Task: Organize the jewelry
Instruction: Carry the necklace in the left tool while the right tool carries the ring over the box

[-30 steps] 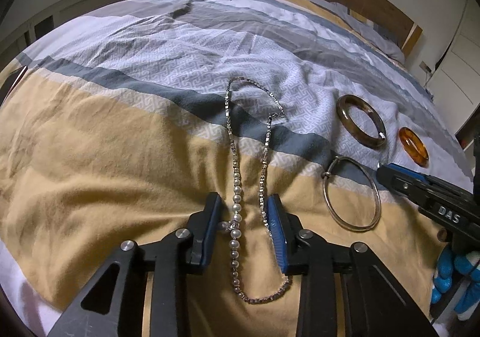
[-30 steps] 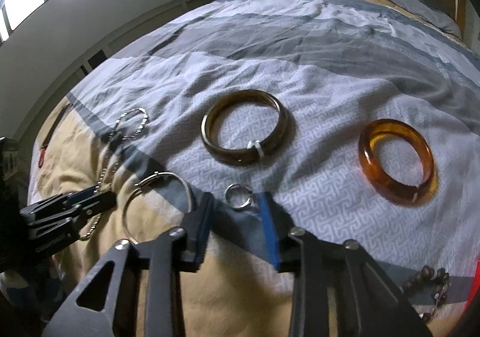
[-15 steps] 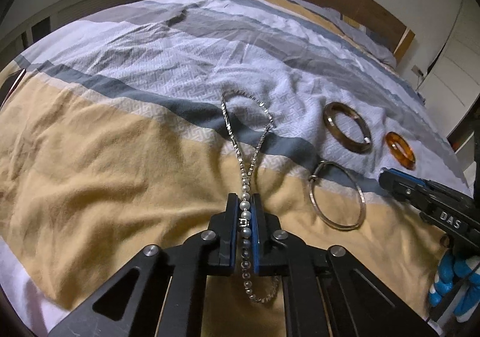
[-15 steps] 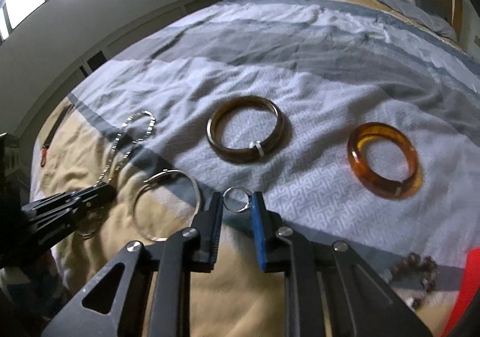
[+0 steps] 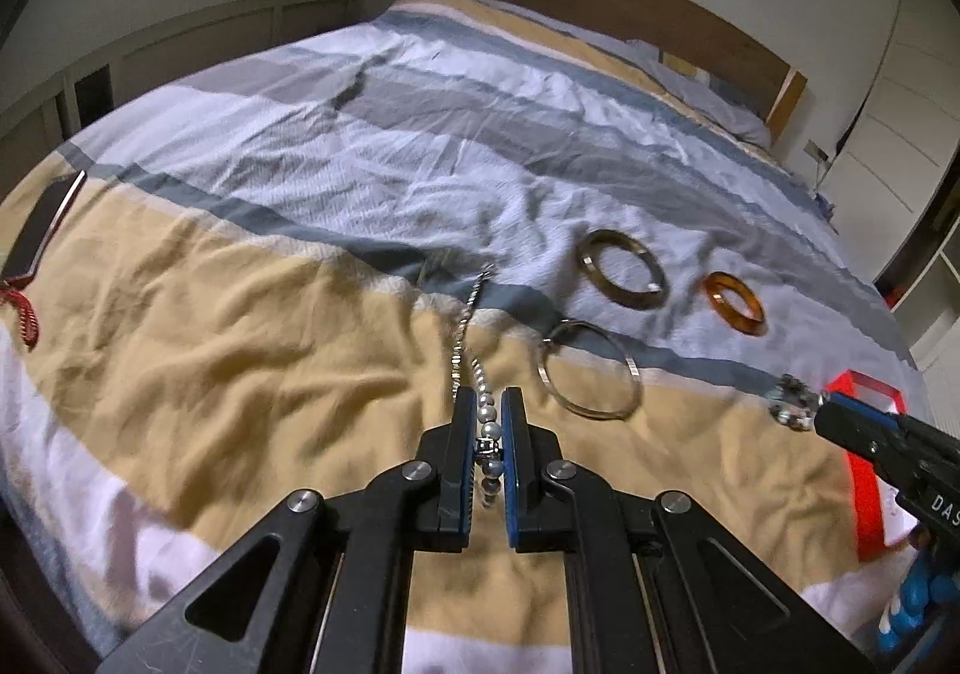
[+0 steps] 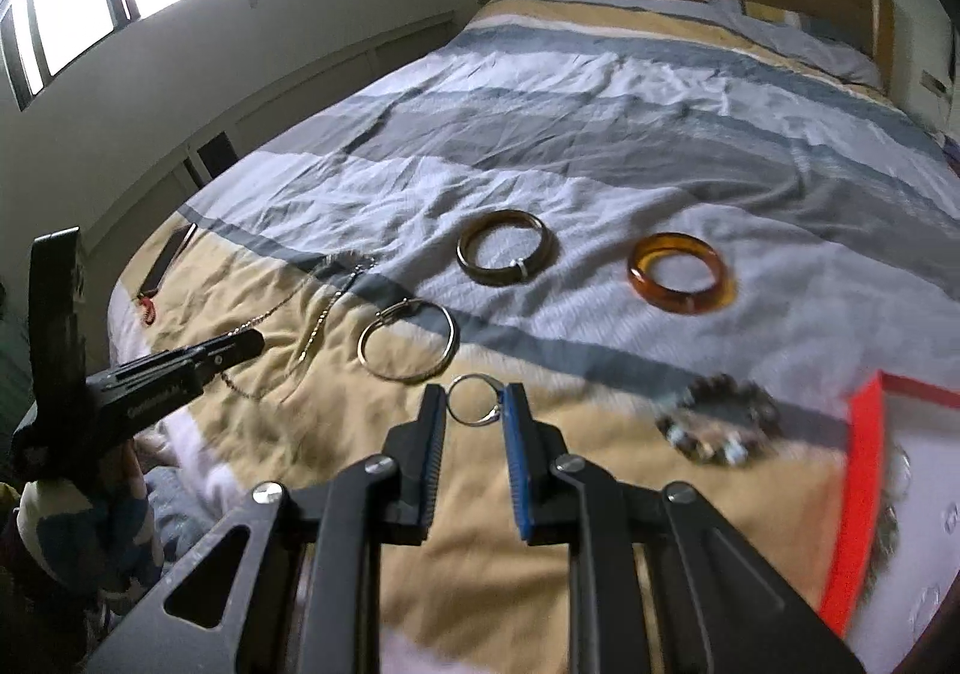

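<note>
My left gripper [image 5: 487, 401] is shut on a pearl-and-chain necklace [image 5: 461, 329]. The pearls sit between the blue pads and the chain trails down to the striped bedspread [image 5: 240, 350]. In the right wrist view the left gripper [image 6: 255, 341] is at the left, with the chain hanging from its tip. My right gripper [image 6: 476, 404] is shut on a small silver ring [image 6: 474, 423], held above the bed. The right gripper [image 5: 825, 410] also enters the left wrist view from the right.
On the bed lie a brown bangle [image 6: 501, 275], an amber bangle [image 6: 672, 302], a thin silver hoop [image 6: 408, 374] and a bead bracelet [image 6: 714, 422]. A red-rimmed tray [image 6: 864, 464] sits at the right edge. A dark flat object with a red cord [image 5: 42, 230] lies far left.
Both grippers closed, the left on the necklace and the right on the ring, then rose from the bed. The necklace's chain is drawn straight and partly lifted.
</note>
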Demonstrator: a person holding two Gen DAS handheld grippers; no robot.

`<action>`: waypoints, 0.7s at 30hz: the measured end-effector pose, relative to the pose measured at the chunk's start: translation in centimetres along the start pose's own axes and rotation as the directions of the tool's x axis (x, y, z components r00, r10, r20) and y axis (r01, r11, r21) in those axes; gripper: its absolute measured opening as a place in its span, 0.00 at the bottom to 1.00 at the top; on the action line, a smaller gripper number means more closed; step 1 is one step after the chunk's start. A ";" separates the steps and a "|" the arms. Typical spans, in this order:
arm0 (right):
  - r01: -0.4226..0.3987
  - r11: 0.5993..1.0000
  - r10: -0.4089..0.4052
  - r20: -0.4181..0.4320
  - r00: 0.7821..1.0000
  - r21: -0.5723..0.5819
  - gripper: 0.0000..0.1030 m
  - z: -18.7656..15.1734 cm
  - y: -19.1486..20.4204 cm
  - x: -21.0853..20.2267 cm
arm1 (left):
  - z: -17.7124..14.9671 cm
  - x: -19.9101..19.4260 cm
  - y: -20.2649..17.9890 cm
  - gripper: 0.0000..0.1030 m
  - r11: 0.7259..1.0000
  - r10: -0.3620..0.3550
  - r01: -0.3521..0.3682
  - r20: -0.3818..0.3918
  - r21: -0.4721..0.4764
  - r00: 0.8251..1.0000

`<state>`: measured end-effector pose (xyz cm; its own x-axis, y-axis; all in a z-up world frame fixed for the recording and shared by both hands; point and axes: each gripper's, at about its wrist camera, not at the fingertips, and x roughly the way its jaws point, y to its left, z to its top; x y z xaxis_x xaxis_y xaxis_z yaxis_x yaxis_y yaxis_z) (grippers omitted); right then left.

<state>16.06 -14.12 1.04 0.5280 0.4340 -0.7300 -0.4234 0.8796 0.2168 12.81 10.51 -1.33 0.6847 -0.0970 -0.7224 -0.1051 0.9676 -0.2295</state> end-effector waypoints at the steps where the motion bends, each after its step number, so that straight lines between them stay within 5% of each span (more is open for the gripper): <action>1: 0.002 1.000 -0.002 0.007 1.000 0.006 0.17 -0.3 0.0 -0.7 | 0.0 -0.6 -0.3 0.07 1.000 -0.001 0.001 0.008 0.006 1.000; 14: 0.048 0.995 -0.061 0.148 0.987 0.089 0.17 -4.2 -1.9 -12.0 | 1.1 -9.1 -6.9 0.08 0.993 -0.045 0.031 0.124 0.113 0.991; 21: 0.078 0.985 -0.112 0.226 0.968 0.153 0.17 -6.1 -5.1 -17.1 | 2.2 -13.2 -14.4 0.08 0.966 -0.154 0.115 0.159 0.231 0.975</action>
<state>4.70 -27.16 8.46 0.7248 0.3654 -0.5841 -0.2628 0.9303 0.2559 6.83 -1.66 12.95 0.7985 -0.2065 -0.5655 0.1434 0.9775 -0.1544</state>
